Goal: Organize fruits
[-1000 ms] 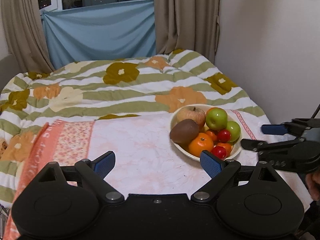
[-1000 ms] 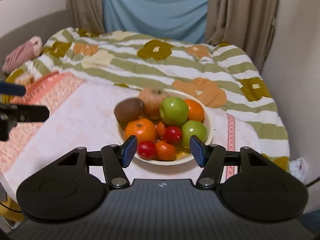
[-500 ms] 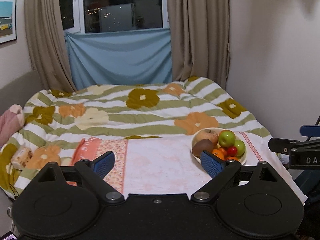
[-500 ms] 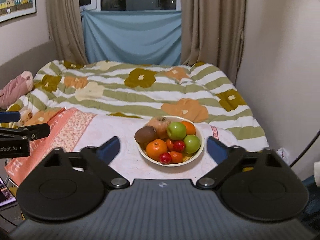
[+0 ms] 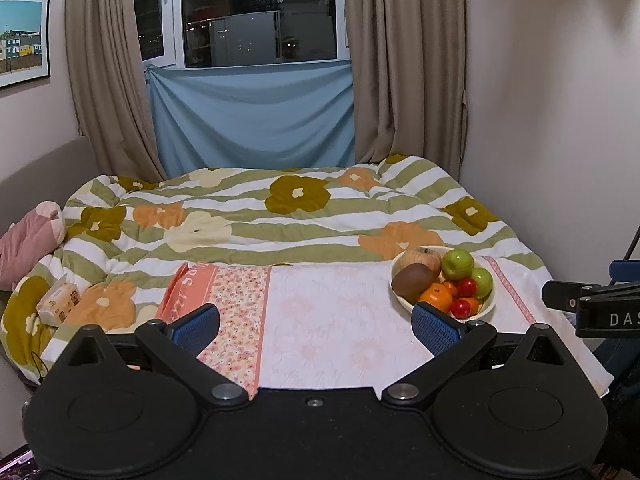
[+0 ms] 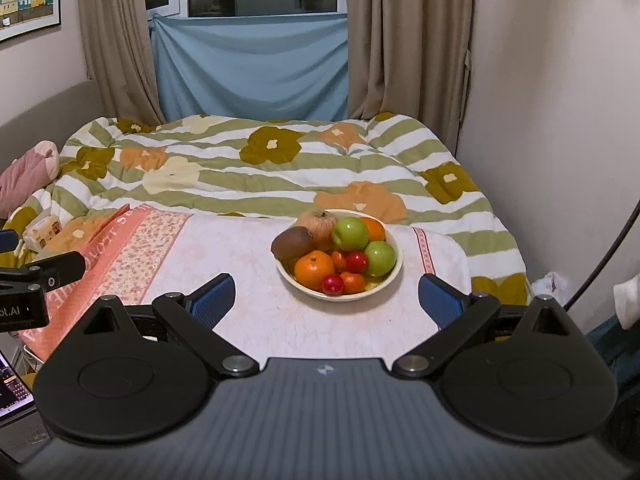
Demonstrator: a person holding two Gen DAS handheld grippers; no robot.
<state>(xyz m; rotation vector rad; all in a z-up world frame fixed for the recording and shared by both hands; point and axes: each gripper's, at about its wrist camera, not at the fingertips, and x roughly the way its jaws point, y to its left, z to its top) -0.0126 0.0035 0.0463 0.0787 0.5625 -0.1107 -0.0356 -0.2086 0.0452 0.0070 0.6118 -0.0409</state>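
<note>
A cream bowl (image 6: 344, 297) holds several fruits: a brown kiwi (image 6: 292, 242), two green apples (image 6: 350, 233), an orange (image 6: 314, 270), small red fruits (image 6: 357, 261) and a pale brown apple (image 6: 318, 222). The bowl (image 5: 489, 307) stands on the pink-white tablecloth (image 6: 240, 264). My right gripper (image 6: 326, 300) hangs open in front of the bowl, pulled back from it, with nothing between its pads. My left gripper (image 5: 316, 330) is further left over the cloth; its jaws are opening and nothing is between them. Each gripper shows at the edge of the other's view.
Behind the table lies a bed with a flowered striped quilt (image 5: 280, 216). A tissue pack (image 5: 60, 300) and a pink plush (image 5: 28, 240) rest at its left. A bare wall (image 6: 560, 120) is close on the right. A laptop corner (image 6: 12, 392) shows at lower left.
Both grippers have drawn back and up from the bowl, so it looks smaller and farther. The right jaws went from half closed to wide open; the left jaws widened slightly.
</note>
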